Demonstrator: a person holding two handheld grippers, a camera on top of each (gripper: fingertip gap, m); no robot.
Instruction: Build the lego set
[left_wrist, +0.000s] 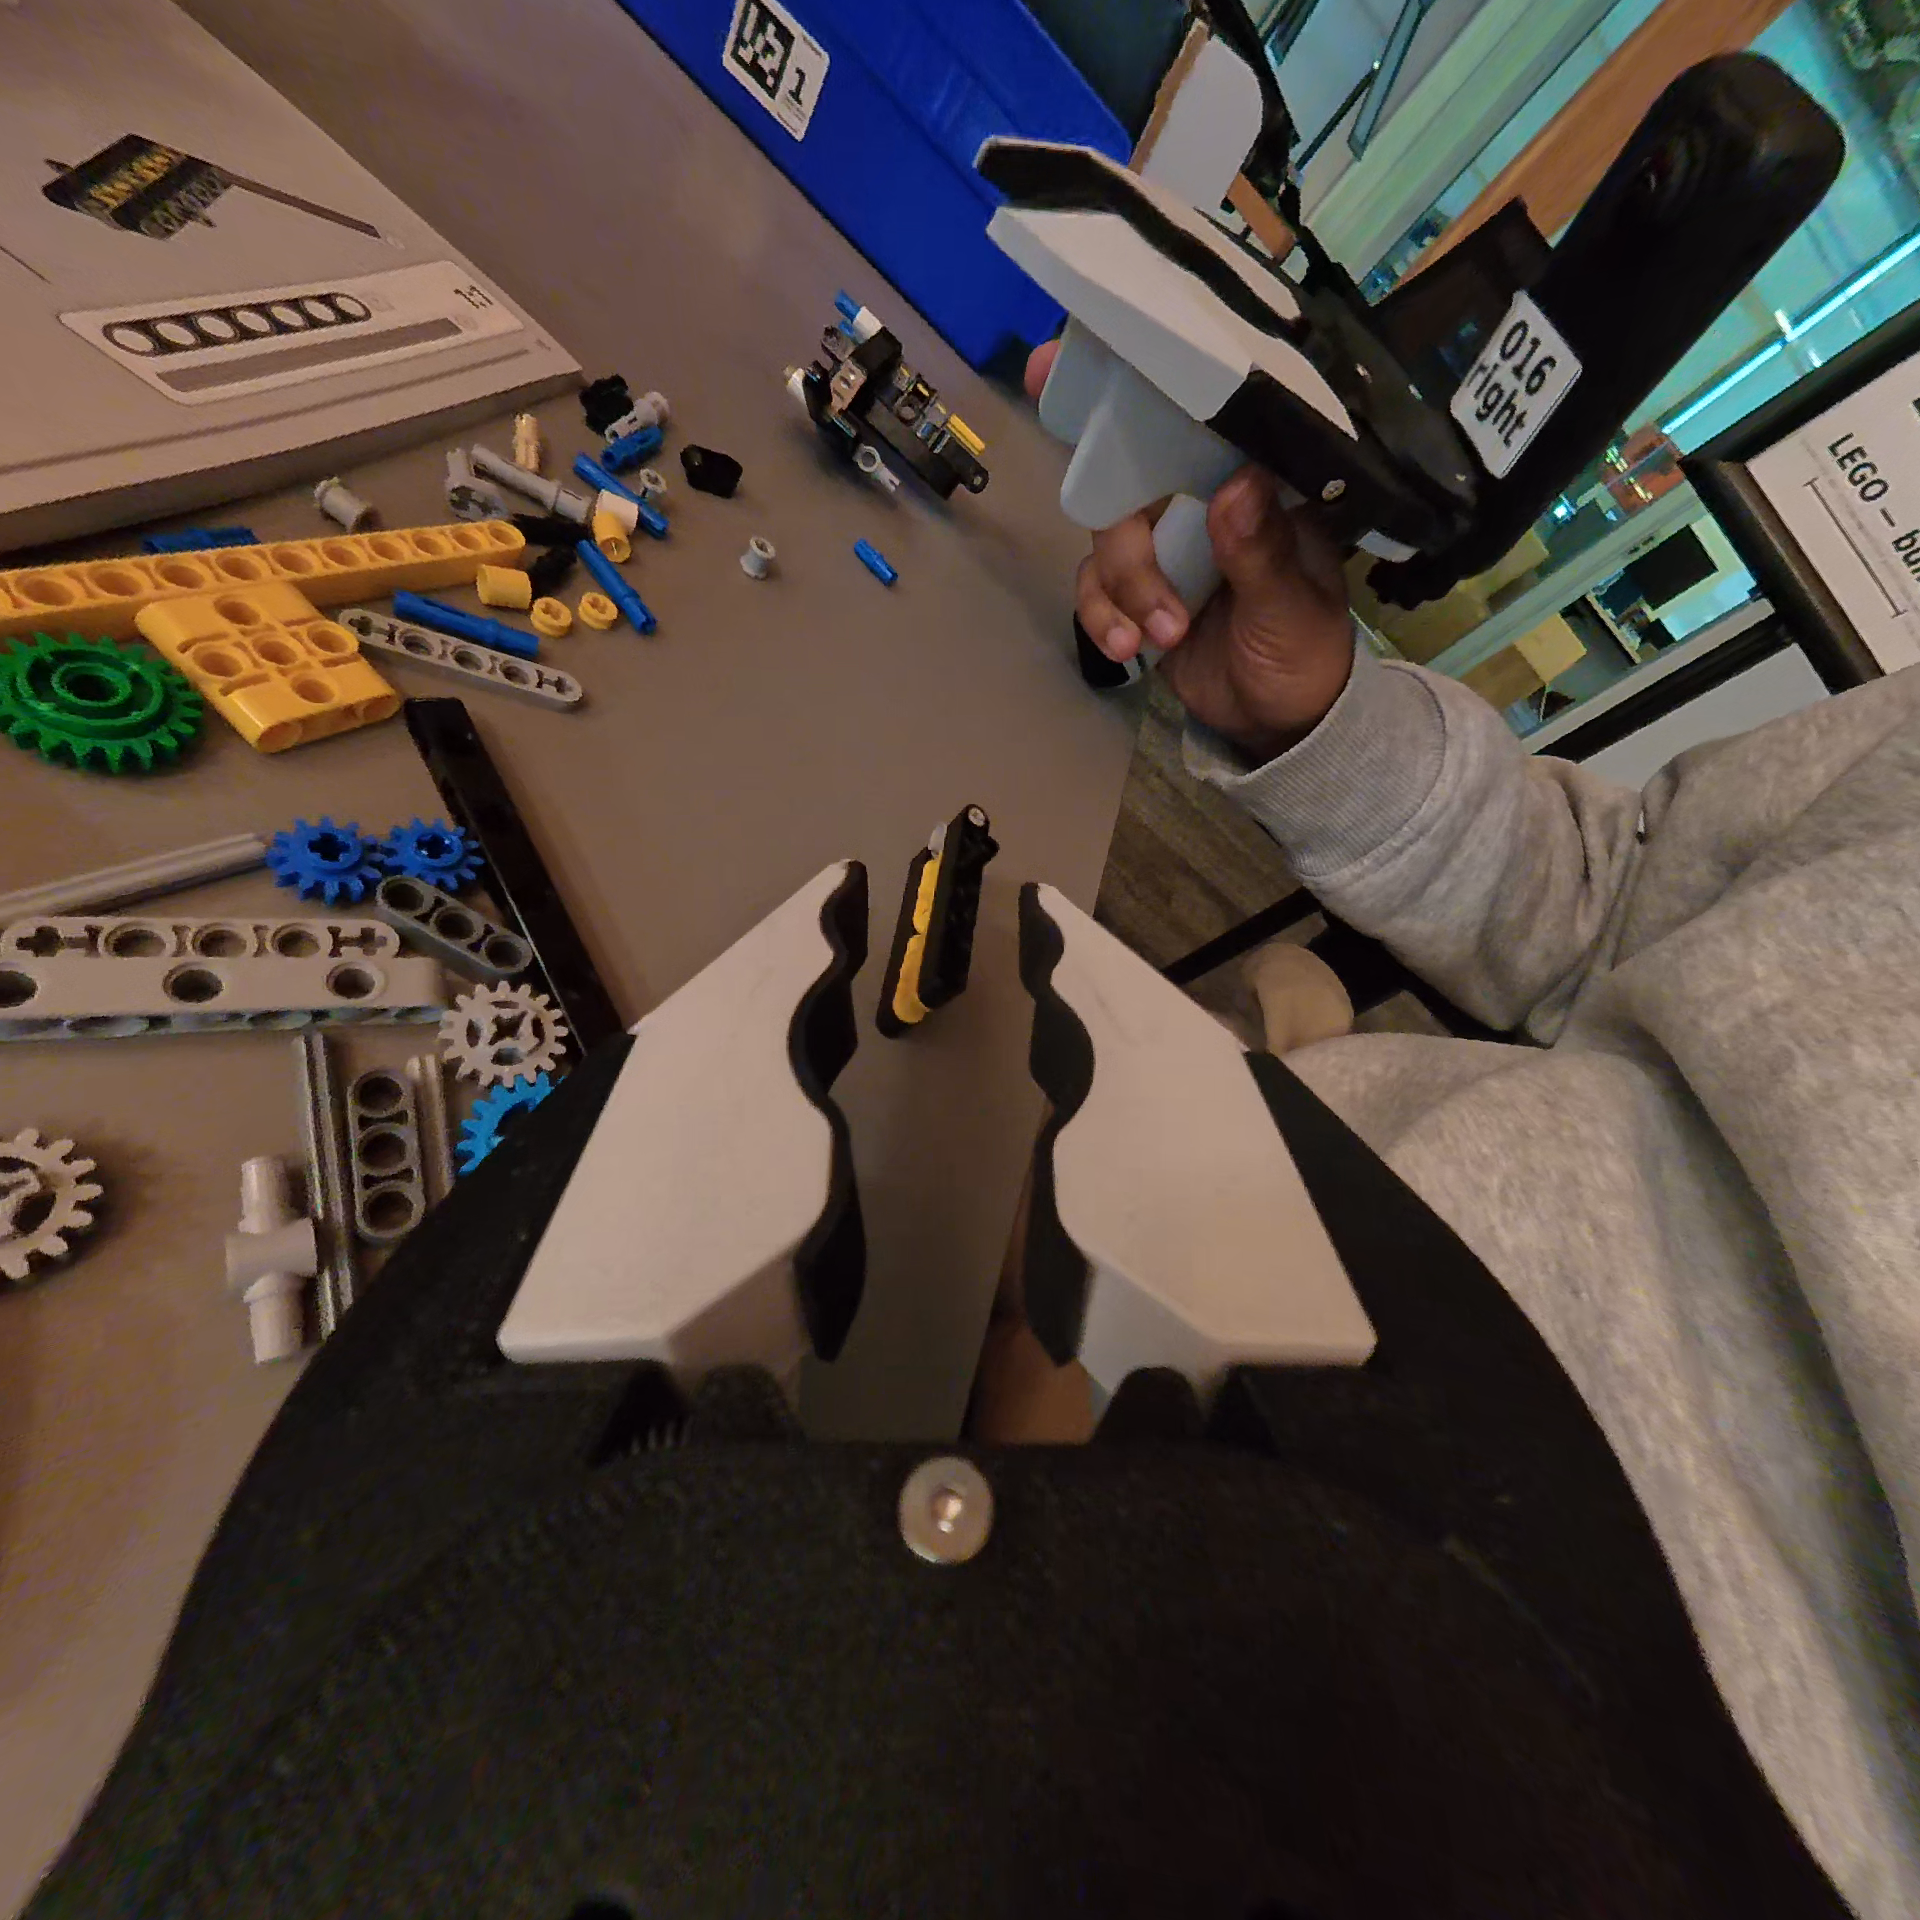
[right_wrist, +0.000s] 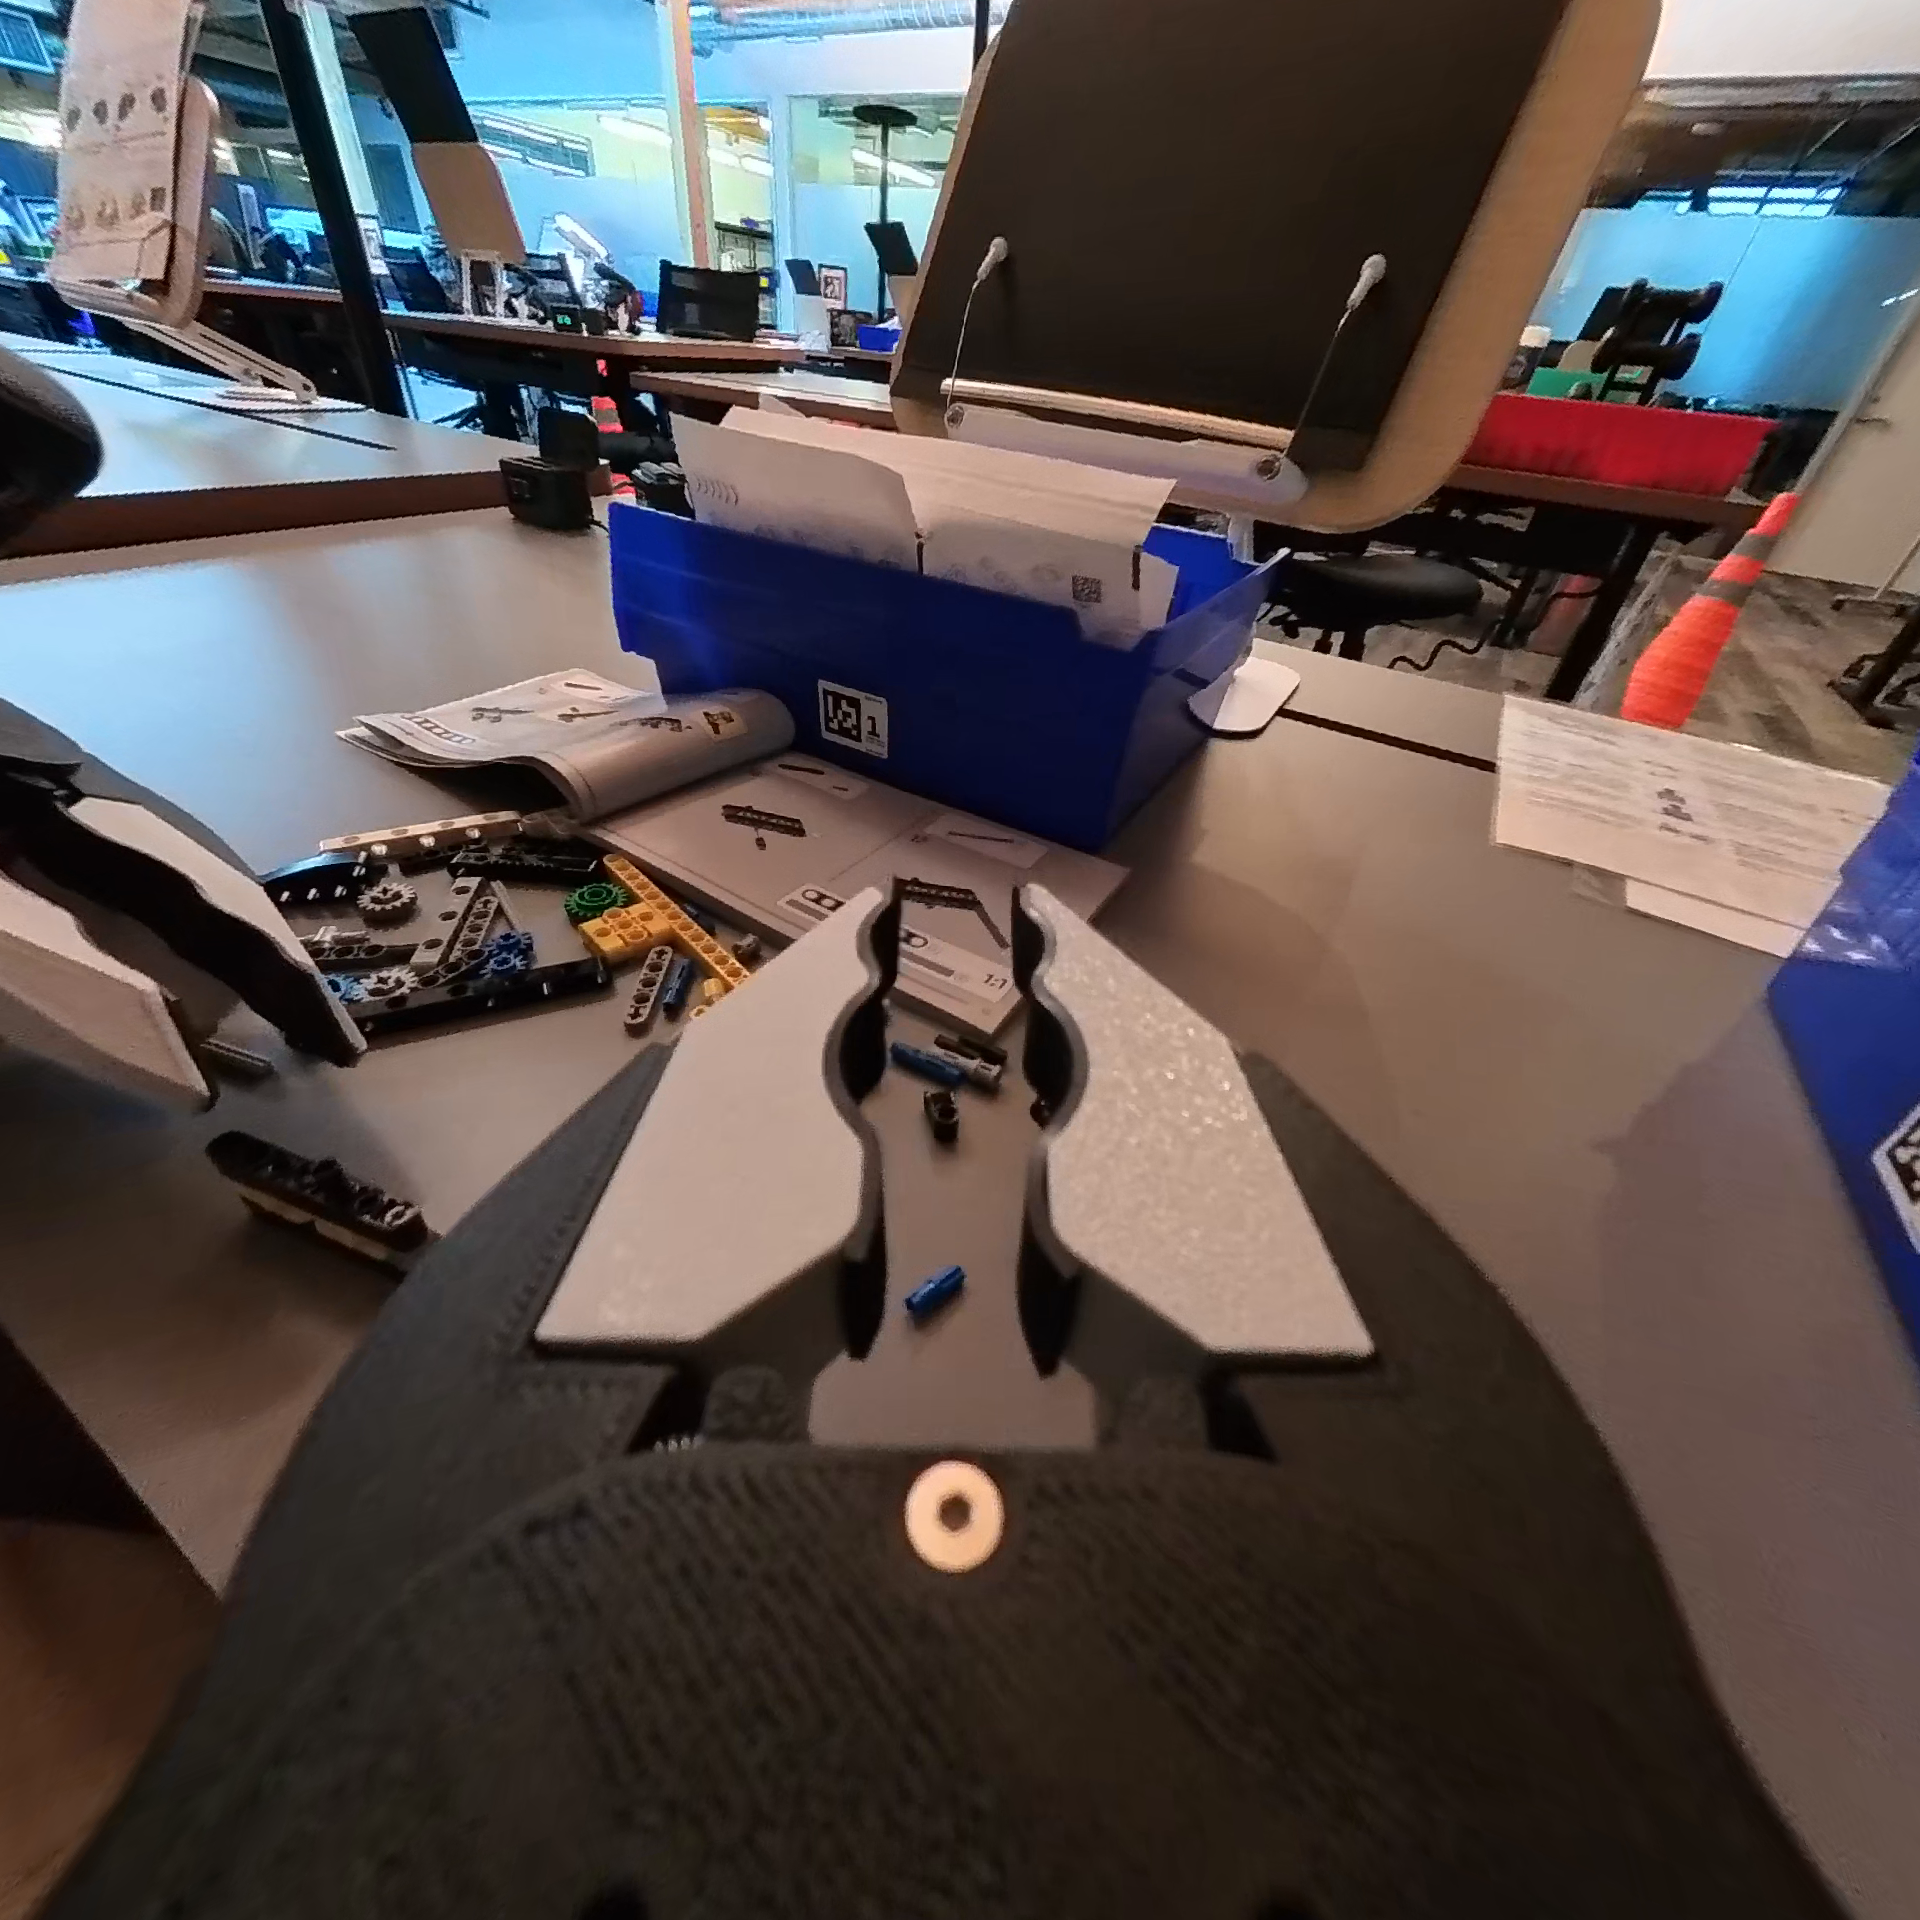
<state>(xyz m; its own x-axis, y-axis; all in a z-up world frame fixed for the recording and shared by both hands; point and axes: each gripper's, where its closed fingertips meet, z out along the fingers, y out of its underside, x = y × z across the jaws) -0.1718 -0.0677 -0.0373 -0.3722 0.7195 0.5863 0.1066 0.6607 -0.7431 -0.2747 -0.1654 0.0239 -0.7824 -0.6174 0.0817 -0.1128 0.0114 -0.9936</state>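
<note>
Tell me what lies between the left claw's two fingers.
In the left wrist view, a small black-and-yellow lego piece lies on the table in the gap of the open left claw, touching neither finger.

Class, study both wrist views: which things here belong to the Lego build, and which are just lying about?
Part of the build:
- black and yellow sub-assembly between the left gripper's open jaws
- second small assembly
- loose beams, gears and pins
- instruction booklet

Just lying about:
- blue bin
- printed sheets
- orange cone
</note>
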